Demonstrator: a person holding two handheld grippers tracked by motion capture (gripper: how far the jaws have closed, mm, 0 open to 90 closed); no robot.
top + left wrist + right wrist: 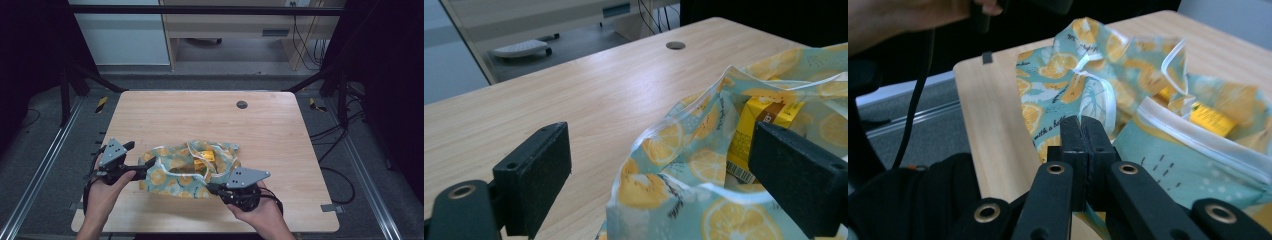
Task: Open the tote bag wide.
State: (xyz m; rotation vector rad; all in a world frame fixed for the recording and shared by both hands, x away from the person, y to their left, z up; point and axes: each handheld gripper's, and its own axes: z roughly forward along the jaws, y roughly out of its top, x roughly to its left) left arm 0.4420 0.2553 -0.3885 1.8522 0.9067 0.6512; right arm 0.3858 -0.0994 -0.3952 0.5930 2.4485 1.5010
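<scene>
The bag (pixel 182 170), one teal fabric pouch printed with orange slices and edged with white cord, lies crumpled on the near middle of the table (pixel 260 125), its mouth gaping upward. In the left gripper view the bag (pixel 684 170) shows its open rim, and one yellow carton (pixel 759 130) with a barcode stands inside it; the high view shows the same yellow carton (pixel 206 157) in the opening, and whether a second lies beneath I cannot tell. In the right gripper view the bag (pixel 1108 80) rises as a peak of cloth with a loop of cord. The right gripper (pixel 216 189), held in the person's right hand (pixel 260 212) at the near right of the bag, has its jaws pressed together on the bag's near edge; the right gripper view shows the right gripper (pixel 1083 131) pinching that fabric. The left gripper (pixel 142 159), in the left hand (pixel 102 192) at the near left, stands with its jaws wide apart, the bag's left edge between them but no pad pressing on it. The table is one pale wood-grain top with rounded corners and one round grommet (pixel 242 104) toward its far edge. Around it stand black frame posts, grey floor, loose cables at the far right, and light wooden furniture beyond.
</scene>
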